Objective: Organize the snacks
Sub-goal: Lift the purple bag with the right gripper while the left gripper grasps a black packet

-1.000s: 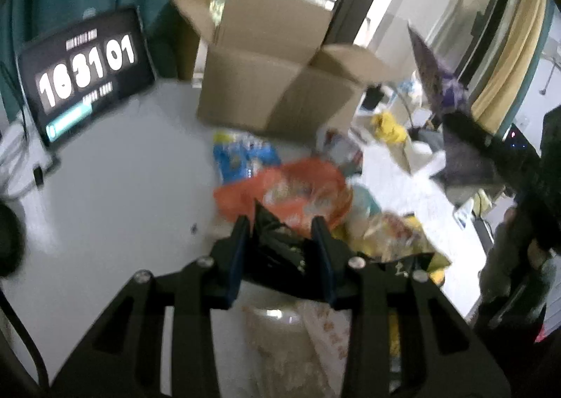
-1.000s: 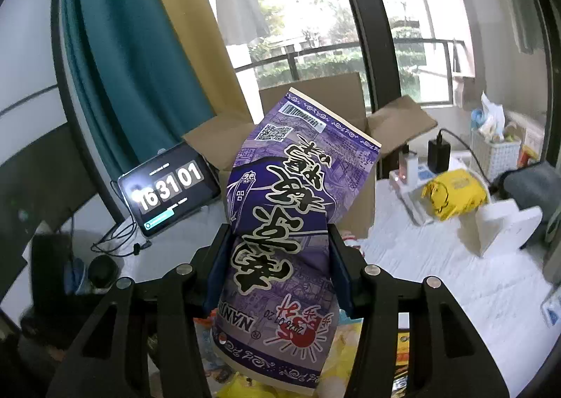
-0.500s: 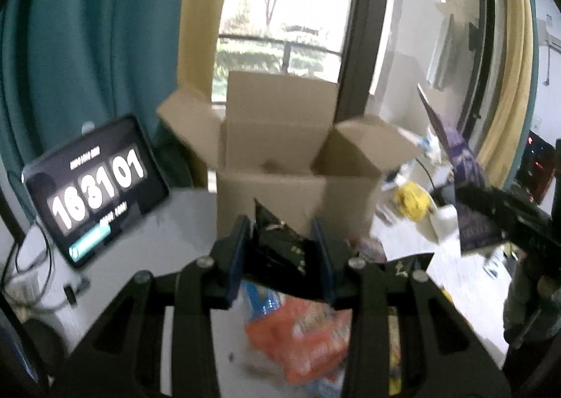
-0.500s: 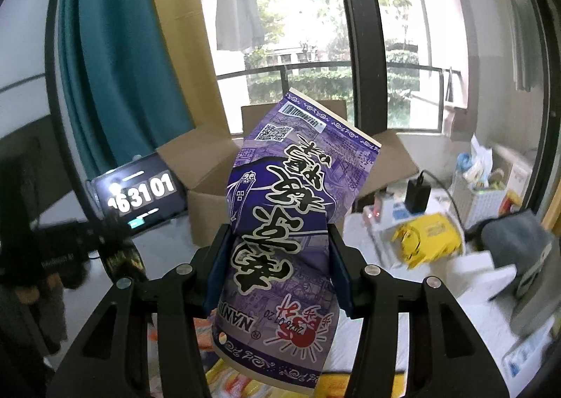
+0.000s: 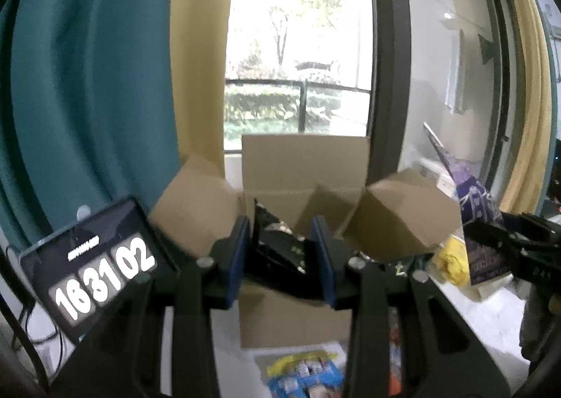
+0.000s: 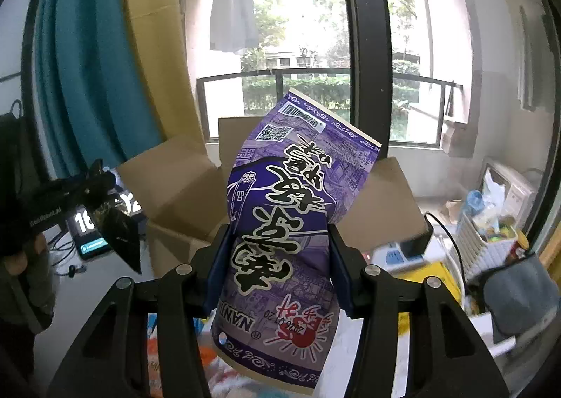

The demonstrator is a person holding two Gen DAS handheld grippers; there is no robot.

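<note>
My left gripper is shut on a black snack packet and holds it up in front of the open cardboard box. My right gripper is shut on a purple snack bag with black lettering, held upright, with the same box behind it. In the right wrist view the left gripper with the black packet hangs at the left. In the left wrist view the purple bag shows at the right.
A tablet clock leans left of the box. A blue and yellow snack pack lies on the white table below it. A white basket, a yellow pack and cables sit at the right. Window and curtains stand behind.
My left gripper has risen with the black packet from the snack pile on the table toward the box front. My right gripper keeps the purple bag and has lifted and turned slightly.
</note>
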